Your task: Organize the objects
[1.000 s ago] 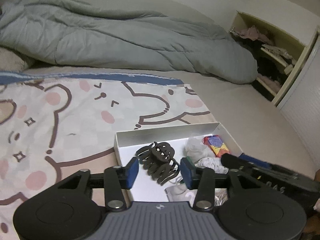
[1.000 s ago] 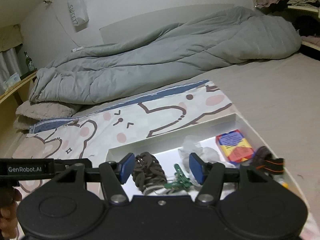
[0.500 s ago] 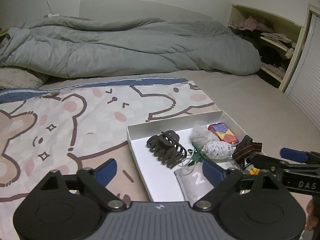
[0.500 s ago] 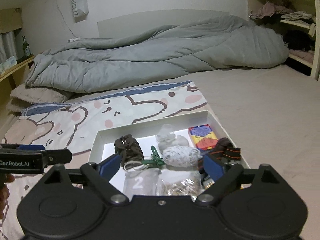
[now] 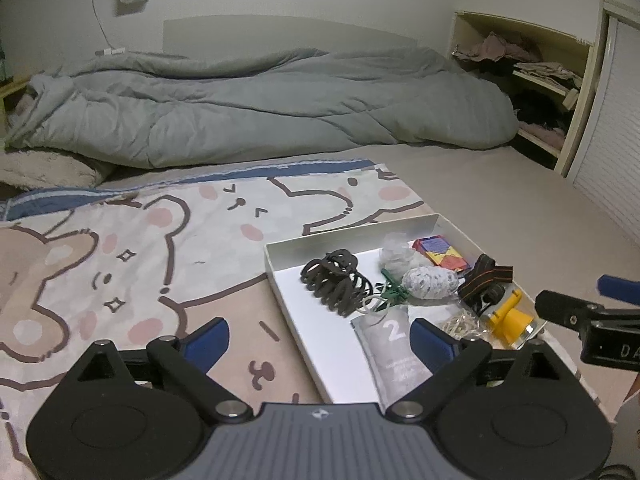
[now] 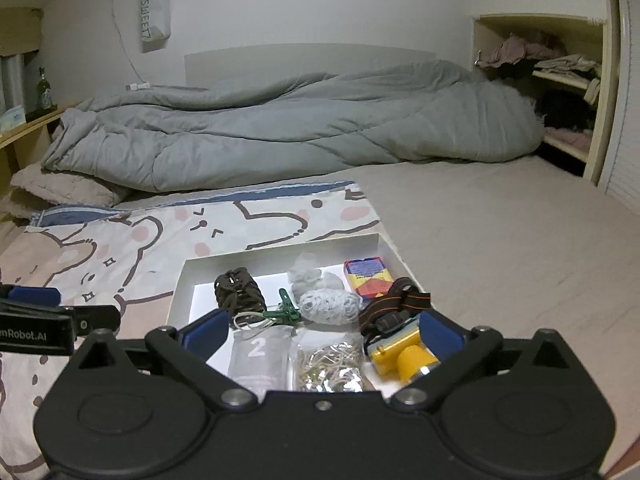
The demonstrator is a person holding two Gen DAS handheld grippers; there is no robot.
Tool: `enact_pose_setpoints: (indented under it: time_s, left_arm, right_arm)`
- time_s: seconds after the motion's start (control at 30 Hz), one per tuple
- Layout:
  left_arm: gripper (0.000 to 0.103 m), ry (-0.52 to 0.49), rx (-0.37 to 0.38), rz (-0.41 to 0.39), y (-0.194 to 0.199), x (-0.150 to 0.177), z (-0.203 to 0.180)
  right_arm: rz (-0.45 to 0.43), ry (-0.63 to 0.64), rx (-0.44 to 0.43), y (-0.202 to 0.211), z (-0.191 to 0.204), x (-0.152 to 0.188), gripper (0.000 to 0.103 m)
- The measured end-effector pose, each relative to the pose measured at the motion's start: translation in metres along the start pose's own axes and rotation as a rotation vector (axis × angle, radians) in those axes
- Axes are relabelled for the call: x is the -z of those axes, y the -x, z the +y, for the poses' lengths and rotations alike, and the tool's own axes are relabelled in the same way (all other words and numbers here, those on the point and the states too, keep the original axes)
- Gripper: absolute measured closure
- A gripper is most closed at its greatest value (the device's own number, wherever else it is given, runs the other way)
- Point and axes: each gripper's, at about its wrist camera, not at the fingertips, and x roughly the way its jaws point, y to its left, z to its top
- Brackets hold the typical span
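Both the left gripper point(image 5: 320, 340) and the right gripper point(image 6: 322, 334) hung spread wide and empty above the white tray point(image 5: 320, 344). Inside it lay the brown hair claw point(image 5: 334, 282), probably light, rigid and springy, best pinched across its spine.
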Motion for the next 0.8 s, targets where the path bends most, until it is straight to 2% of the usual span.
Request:
enact_pose_setpoints:
  time_s: [0.1, 0.3, 0.47, 0.67, 0.8]
  left_arm:
    - [0.006, -0.004, -0.015, -0.011, 0.008, 0.003, 0.001]
    - [0.004, 0.026, -0.005, -0.022, 0.022, 0.005, 0.010]
    - [0.003, 0.036, -0.029, -0.025, 0.033, 0.009, 0.011]
    - [0.002, 0.026, -0.049, -0.022, 0.044, 0.016, 0.009]
    - [0.002, 0.015, -0.050, -0.023, 0.052, 0.024, 0.008]
  right_arm:
    - [-0.010, 0.022, 0.048, 0.008, 0.007, 0.003, 0.000]
    - [-0.005, 0.013, 0.027, 0.025, 0.004, 0.004, 0.000]
    - [-0.002, 0.032, 0.060, 0.036, 0.001, 0.007, 0.000]
    - [0.024, 0.029, 0.029, 0.048, -0.004, 0.012, 0.000]
    - [0.053, -0.046, -0.043, 0.054, -0.014, 0.015, 0.000]
